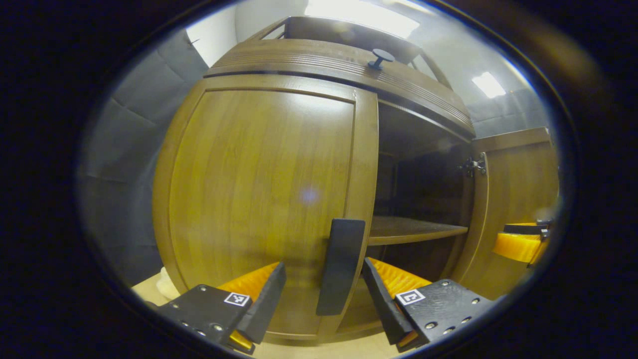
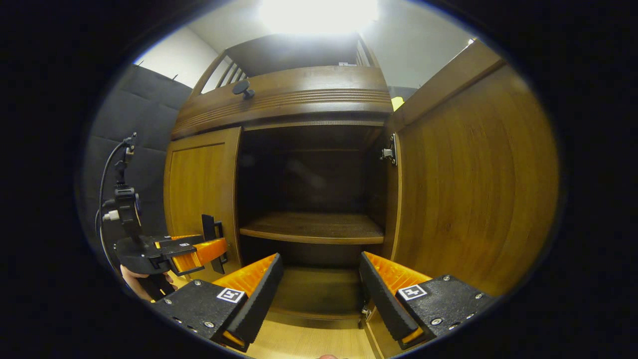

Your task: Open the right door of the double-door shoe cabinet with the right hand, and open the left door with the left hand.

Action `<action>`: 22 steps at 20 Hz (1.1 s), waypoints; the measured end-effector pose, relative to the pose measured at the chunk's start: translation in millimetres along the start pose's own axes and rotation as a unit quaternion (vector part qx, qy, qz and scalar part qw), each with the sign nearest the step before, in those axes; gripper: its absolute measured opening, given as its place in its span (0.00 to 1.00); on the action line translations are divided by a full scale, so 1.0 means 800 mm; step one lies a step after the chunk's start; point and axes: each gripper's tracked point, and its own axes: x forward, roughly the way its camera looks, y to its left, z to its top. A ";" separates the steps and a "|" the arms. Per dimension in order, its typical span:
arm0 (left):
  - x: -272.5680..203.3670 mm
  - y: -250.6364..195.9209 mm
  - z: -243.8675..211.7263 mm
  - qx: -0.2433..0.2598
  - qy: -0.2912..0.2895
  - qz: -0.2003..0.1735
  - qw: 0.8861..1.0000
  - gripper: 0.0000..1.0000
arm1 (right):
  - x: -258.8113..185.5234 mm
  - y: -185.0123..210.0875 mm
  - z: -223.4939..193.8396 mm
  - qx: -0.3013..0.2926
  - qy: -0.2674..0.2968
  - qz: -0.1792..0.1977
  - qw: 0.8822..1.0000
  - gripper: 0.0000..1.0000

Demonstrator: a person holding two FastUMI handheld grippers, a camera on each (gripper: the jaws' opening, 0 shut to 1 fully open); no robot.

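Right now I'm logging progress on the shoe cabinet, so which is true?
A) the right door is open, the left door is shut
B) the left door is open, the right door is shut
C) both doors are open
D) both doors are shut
A: the right door is swung wide, baring the shelf, while the left door lies flush with the cabinet front, its black handle between the open left gripper fingers.

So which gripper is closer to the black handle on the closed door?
The left gripper. Its open jaws sit on either side of the black handle on the closed left door. The right gripper faces the open compartment, beside the opened right door.
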 end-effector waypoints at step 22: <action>0.022 -0.019 -0.009 0.004 0.011 -0.023 1.000 0.15 | -0.046 0.005 -0.001 0.033 -0.018 0.006 0.999 0.95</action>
